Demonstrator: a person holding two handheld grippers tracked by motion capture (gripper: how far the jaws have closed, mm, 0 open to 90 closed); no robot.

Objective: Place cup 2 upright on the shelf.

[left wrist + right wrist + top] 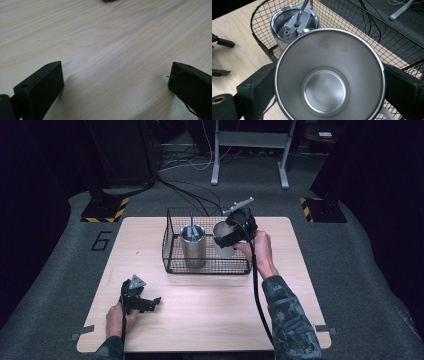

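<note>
The right gripper (231, 234) holds a steel cup (329, 75) above the wire basket (172, 257), at the basket's 3 o'clock end. Its jaws are clamped on the cup's outer wall at 9 and 3 o'clock in the right gripper view, just under the rim. The cup sits mouth-up toward that camera and appears empty; a pale handle stub shows at its 5 o'clock edge. Whether its base touches the basket floor cannot be told.

A steel tumbler (193, 245) with a lid and straw stands upright in the basket, at 9 o'clock of the cup and close to it.

The left gripper (139, 300) rests low on the table (210, 315) at the 7 o'clock corner, well apart from the basket. Its jaws stand apart with nothing between them.

Judgement on handling: the cup is rigid, thin-walled metal, likely light when empty, not fragile but smooth and polished, so liable to slip or rotate under a side grip. The wall tapers toward the base, which favours a hold high up, near the rolled rim, as now. Clearance to the tumbler's straw is tight and warrants care.
</note>
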